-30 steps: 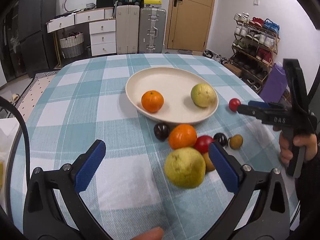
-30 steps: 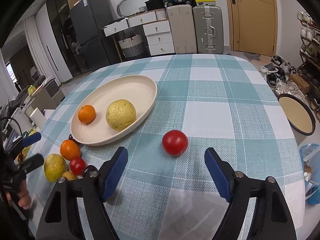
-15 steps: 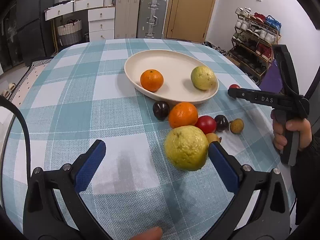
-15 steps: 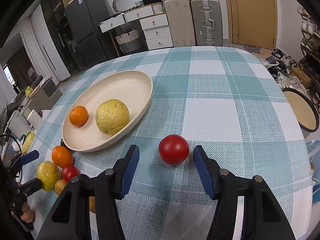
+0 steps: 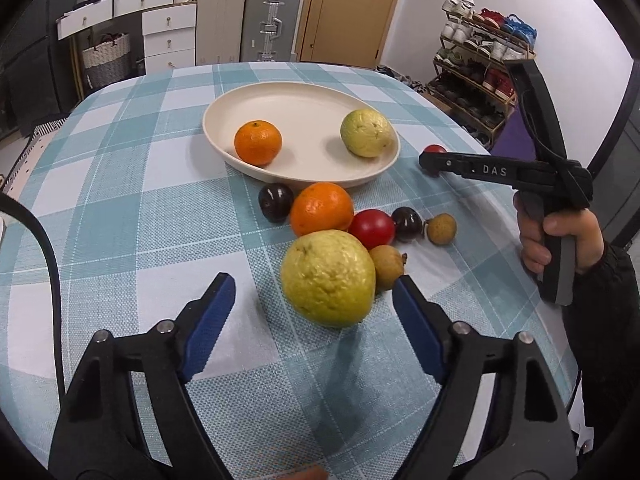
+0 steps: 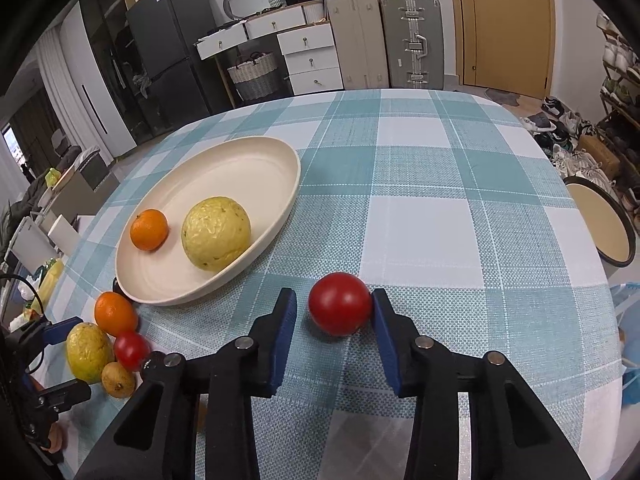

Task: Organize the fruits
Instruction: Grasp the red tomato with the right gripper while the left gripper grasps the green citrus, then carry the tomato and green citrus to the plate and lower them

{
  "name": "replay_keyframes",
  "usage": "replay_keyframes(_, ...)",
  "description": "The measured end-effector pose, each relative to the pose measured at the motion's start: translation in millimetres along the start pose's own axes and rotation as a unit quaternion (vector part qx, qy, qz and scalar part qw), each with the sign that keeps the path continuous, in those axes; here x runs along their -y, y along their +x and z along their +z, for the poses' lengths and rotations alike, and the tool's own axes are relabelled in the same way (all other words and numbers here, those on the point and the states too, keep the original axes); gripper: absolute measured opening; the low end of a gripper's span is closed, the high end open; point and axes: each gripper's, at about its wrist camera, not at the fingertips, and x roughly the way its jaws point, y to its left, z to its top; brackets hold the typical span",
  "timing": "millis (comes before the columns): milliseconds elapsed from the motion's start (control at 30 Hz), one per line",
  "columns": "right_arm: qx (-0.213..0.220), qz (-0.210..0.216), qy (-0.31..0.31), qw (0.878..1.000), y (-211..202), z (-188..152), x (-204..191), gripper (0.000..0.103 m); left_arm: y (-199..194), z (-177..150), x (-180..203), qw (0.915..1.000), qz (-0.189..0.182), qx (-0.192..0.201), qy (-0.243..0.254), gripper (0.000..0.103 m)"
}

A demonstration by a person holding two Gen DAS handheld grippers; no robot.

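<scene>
A cream oval plate (image 5: 304,100) (image 6: 256,168) holds an orange (image 5: 258,142) and a yellow-green guava (image 5: 366,133). On the cloth lies a cluster: a large guava (image 5: 328,278), an orange (image 5: 321,209), a red tomato (image 5: 374,228), two dark plums (image 5: 275,201), two small brown longans (image 5: 441,229). My left gripper (image 5: 314,308) is open around the large guava, not touching it. My right gripper (image 6: 334,320) straddles a lone red tomato (image 6: 340,304); the right pad (image 6: 382,324) touches it, the left pad stands a little off.
The round table has a teal and white checked cloth (image 6: 440,184). A stool with a dark rim (image 6: 604,220) stands off the table's right. Suitcases (image 6: 412,40), drawers and a shoe rack (image 5: 480,68) are beyond the table.
My right gripper moved forward to the lone tomato and narrowed around it. My left gripper came closer to the large guava and its jaws narrowed somewhat.
</scene>
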Motion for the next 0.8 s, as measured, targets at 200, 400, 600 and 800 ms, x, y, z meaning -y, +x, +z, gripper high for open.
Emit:
replay_keyframes(200, 0.000, -0.004, -0.005, 1.000, -1, -1, -1, 0.031, 8, -4, 5, 0.9997, -0.015, -0.017, 0.012, 0.045)
replay_keyframes(400, 0.012, 0.009, -0.015, 1.000, -9, -6, -6, 0.031, 8, -5, 8, 0.9996, -0.017, -0.011, 0.018, 0.044)
replay_keyframes(600, 0.021, 0.012, -0.029, 0.999, -19, -11, -14, 0.031, 7, -5, 7, 0.9996, -0.019, -0.008, 0.019, 0.044)
replay_keyframes(800, 0.031, 0.025, -0.034, 0.999, -25, -14, -18, 0.031, -1, -7, 5, 0.9996, -0.020, 0.011, 0.018, 0.042)
